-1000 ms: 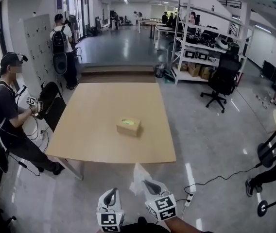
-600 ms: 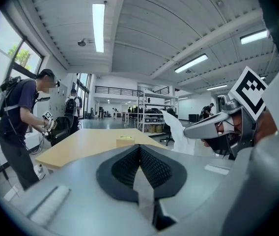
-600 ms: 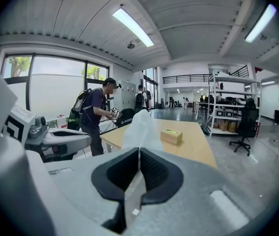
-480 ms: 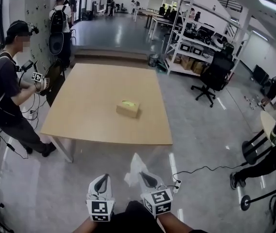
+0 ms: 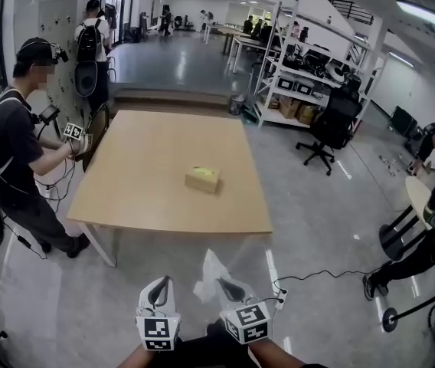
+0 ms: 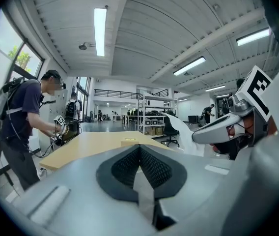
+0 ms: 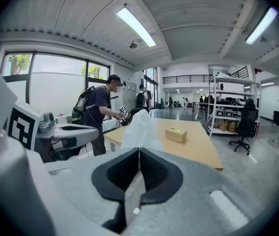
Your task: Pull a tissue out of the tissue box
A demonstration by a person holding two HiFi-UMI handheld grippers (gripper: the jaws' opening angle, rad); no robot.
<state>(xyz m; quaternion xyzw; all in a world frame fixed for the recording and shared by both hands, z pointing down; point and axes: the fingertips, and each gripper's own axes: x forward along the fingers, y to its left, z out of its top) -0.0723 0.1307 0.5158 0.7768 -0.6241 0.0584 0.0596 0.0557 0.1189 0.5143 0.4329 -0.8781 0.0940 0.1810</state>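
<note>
The tan tissue box sits near the middle of the wooden table, well ahead of both grippers. My right gripper is shut on a white tissue, which stands up crumpled from its tips over the floor in front of the table. In the right gripper view the tissue rises from the closed pads, with the box far beyond. My left gripper hangs beside it, shut and empty. In the left gripper view its jaws meet, and the tissue shows at the right.
A person with hand-held grippers stands at the table's left corner. Shelving and a black office chair stand at the back right. A power cable runs over the grey floor to my right. Another person stands far left.
Both grippers and the tissue have drawn a little further back from the table. The person at the left has stepped closer to the table's corner.
</note>
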